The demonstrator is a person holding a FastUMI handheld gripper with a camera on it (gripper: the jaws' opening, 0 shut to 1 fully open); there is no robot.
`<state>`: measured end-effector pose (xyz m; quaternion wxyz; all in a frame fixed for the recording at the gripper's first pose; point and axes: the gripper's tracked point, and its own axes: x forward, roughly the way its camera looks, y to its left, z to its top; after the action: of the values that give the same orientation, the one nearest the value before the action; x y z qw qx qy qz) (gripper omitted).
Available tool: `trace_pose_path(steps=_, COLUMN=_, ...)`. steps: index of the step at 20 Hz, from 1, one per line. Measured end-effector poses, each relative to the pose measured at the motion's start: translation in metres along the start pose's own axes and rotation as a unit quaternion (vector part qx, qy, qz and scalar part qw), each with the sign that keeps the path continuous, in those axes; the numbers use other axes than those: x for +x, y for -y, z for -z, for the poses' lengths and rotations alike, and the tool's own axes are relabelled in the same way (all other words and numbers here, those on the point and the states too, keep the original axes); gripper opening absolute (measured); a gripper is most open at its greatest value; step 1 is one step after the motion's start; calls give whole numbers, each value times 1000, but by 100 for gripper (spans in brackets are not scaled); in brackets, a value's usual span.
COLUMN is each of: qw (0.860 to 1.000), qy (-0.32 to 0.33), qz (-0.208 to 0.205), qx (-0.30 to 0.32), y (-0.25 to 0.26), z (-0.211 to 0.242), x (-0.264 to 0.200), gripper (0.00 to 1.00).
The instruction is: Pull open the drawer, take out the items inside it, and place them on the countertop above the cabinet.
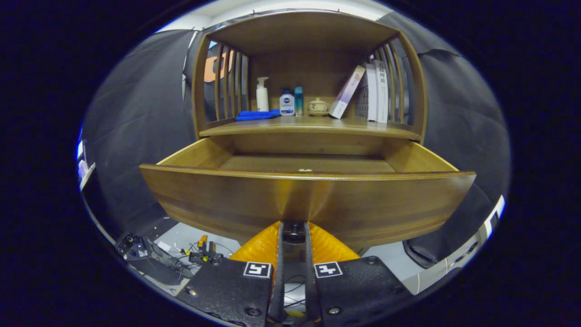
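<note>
With the two orange fingers [268, 243] nearly together, gripper [294, 231] looks pinched on a small dark knob [293, 230] at the bottom middle of the drawer front [308, 200], though can't tell for sure if both pads press it. Square black-and-white marker tags on both finger blocks. Drawer [199, 154] pulled well out, just beyond the fingers; only a tiny pale bit [305, 170] peeking over the front edge, contents otherwise hidden. Countertop [308, 125] above already crowded: blue cloth [257, 115], white pump bottle [262, 94], small blue-and-white lotion bottle [287, 102], teal tube [298, 101], little lidded ceramic pot [317, 106], leaning book [347, 92], upright white books [377, 92]. Spine writing too small to read. Cables and gadgets [204, 254] down on the floor.
</note>
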<state>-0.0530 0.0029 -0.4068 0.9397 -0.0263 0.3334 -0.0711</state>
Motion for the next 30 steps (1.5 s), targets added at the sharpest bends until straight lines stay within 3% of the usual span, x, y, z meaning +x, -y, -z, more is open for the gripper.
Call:
trace_pose_path(steps=3, qw=999, qy=-36, qz=-2, qx=5, y=2, z=-2, x=-8, gripper=28)
trace_pose_path(steps=6, qw=999, qy=-40, qz=-34, qx=-6, y=-9, z=-19, x=-29, gripper=34)
trace_pose_path(steps=11, qw=996, qy=-47, qz=-72, qx=-1, y=-18, z=-62, x=-47, gripper=63)
trace_pose_path(steps=17, qw=994, qy=-84, qz=-66, qx=-1, y=3, z=-105, x=-8, gripper=66)
trace_pose_path(steps=23, qw=981, qy=-184, qz=-60, qx=-5, y=14, z=-97, x=53, gripper=65)
trace_pose_path(steps=30, qw=962, qy=-268, qz=-47, qx=-26, y=15, z=-71, x=84, gripper=65)
